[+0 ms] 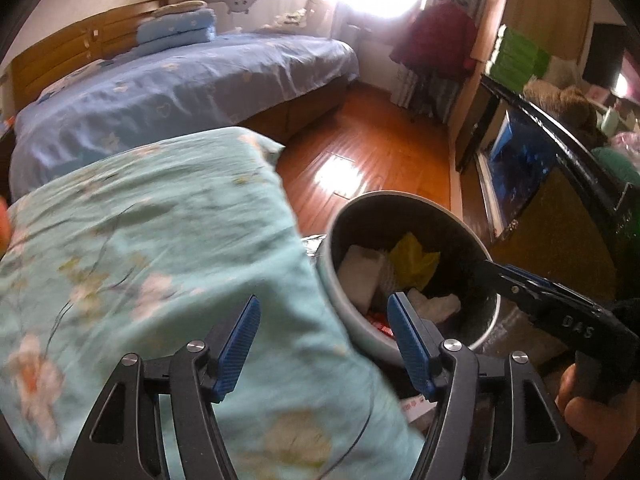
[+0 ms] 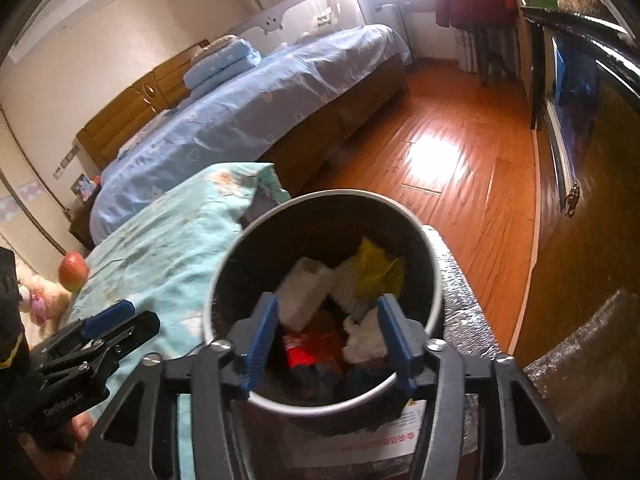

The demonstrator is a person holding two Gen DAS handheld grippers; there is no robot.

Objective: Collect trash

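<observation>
Trash bin (image 2: pixel 326 312) beside the floral quilt (image 2: pixel 168 264), already holding tissue, a yellow scrap and a red wrapper. My right tool (image 2: pixel 326 334) hangs directly over its mouth, jaws parted, nothing between them; likely just after a drop. Left tool (image 1: pixel 324 340) open and empty, straddling quilt edge and bin rim.

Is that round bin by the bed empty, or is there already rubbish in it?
Partly filled. The bin stands upright and holds white tissue wads, a yellow scrap and a red wrapper, all well below its rim.
</observation>
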